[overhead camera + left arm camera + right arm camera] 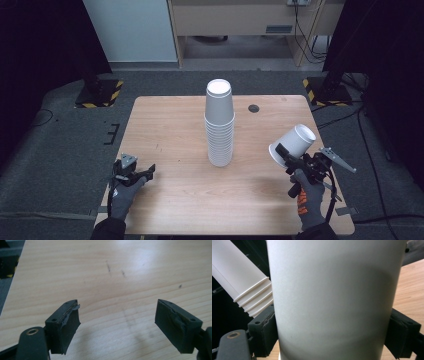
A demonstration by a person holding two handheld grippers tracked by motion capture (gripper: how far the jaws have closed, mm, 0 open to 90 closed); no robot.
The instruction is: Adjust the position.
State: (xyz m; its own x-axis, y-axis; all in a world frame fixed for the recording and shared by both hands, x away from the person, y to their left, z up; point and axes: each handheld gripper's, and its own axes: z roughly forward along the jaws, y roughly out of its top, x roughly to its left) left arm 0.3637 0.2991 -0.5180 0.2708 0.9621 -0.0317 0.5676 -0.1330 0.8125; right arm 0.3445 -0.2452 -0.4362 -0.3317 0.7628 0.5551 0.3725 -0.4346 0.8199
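Grey carpet floor (60,150) (cables trailing), wooden cabinet (240,25) behind.

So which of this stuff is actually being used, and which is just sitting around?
In use:
- tall stack of upside-down white paper cups
- single white paper cup, tilted, held in the right gripper
- left gripper, open, holding nothing

Just around:
- light wooden table
- small dark round hole in the table

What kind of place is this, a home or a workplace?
Probably a lab or recording room, not a home. A bare wooden table stands on grey carpet, dark stands with yellow-black striped bases flank it, and cables run across the floor.
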